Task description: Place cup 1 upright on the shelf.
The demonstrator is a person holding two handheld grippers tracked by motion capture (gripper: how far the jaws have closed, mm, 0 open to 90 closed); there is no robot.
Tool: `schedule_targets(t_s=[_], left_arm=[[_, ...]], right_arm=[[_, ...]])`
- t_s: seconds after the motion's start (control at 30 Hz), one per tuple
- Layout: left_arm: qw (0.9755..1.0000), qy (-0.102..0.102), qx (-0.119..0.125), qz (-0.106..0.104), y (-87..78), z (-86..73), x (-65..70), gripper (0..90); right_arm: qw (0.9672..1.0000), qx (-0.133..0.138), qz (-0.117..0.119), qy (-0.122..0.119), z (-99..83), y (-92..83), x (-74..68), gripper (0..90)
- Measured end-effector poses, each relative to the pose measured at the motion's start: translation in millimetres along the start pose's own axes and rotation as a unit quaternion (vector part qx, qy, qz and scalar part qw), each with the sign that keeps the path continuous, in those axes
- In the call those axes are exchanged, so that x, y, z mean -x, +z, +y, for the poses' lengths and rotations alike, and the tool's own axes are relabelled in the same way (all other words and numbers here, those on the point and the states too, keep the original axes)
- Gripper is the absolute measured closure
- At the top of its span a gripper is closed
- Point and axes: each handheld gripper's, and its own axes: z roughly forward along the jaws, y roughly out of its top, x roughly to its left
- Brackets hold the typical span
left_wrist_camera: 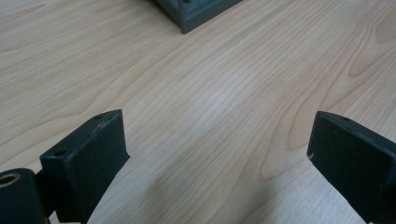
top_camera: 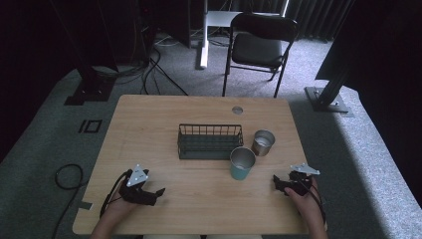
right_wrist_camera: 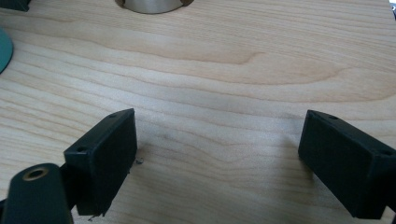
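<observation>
Looking down from the high view, we see the wooden table (top_camera: 149, 124) with a dark wire basket (top_camera: 210, 142) standing near its middle. Just right of the basket's front corner stands a teal cup (top_camera: 242, 163), and close behind it, to the right, a smaller steel cup (top_camera: 263, 142); the two cups are near each other but apart. Our left gripper (left_wrist_camera: 217, 149) rests low over bare wood at the near left edge, jaws spread wide and grasping nothing. Our right gripper (right_wrist_camera: 217, 154) sits at the near right, likewise spread wide and empty, with the steel cup's base ahead of it.
</observation>
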Motion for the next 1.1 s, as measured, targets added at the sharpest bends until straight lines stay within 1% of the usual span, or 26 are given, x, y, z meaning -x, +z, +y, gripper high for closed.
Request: schedule_targets(t_s=[0.03,0.07,0.13,0.23,0.27,0.3,0.43,0.47,0.53,0.6,0.63,0.67,0.8,0.97,1.1], left_arm=[[1.0,0.001,0.0,-0.003,1.9,0.9,1.3,5.4],[0.9999,0.007,-0.001,-0.007,5.0,3.3,4.0,5.4],[0.9999,0.008,0.0,-0.009,6.5,4.6,5.7,5.4],[0.9997,0.016,0.002,-0.018,12.8,10.0,11.1,5.4],[0.9997,0.016,0.002,-0.018,12.8,10.0,11.1,5.4],[0.9996,0.017,0.002,-0.024,16.6,12.4,12.8,5.4],[0.9993,0.021,0.003,-0.031,22.1,16.3,16.1,5.4],[0.999,0.022,0.004,-0.038,25.4,19.3,18.5,5.4],[0.999,0.022,0.004,-0.038,25.4,19.3,18.5,5.4],[0.9986,0.027,0.006,-0.044,29.7,24.3,21.8,5.4],[0.9986,0.03,0.008,-0.043,31.2,25.9,22.7,5.4],[0.9984,0.03,0.009,-0.048,34.3,28.9,23.7,5.4],[0.9981,0.032,0.011,-0.052,38.9,33.1,25.7,5.4],[0.9973,0.044,0.012,-0.059,46.3,41.8,31.8,5.4],[0.9966,0.049,0.018,-0.064,50.7,49.3,35.7,5.4]], right_arm=[[1.0,0.0,0.0,0.0,0.0,0.0,0.0,11.2],[1.0,0.0,0.0,0.0,0.0,0.0,0.0,11.2],[1.0,0.0,0.0,0.0,0.0,0.0,0.0,11.2],[1.0,0.0,0.0,0.0,0.0,0.0,0.0,11.2],[1.0,0.0,0.0,0.0,0.0,0.0,0.0,11.2],[1.0,0.0,0.0,0.0,0.0,0.0,0.0,11.2],[1.0,0.0,0.0,0.0,0.0,0.0,0.0,11.2],[1.0,0.0,0.0,0.0,0.0,0.0,0.0,11.2],[1.0,0.0,0.0,0.0,0.0,0.0,0.0,11.2],[1.0,0.0,0.0,0.0,0.0,0.0,0.0,11.2],[1.0,0.0,0.0,0.0,0.0,0.0,0.0,11.2],[1.0,0.0,0.0,0.0,0.0,0.0,0.0,11.2],[1.0,0.0,0.0,0.0,0.0,0.0,0.0,11.2],[1.0,0.0,0.0,0.0,0.0,0.0,0.0,11.2],[1.0,0.0,0.0,0.0,0.0,0.0,0.0,11.2]])
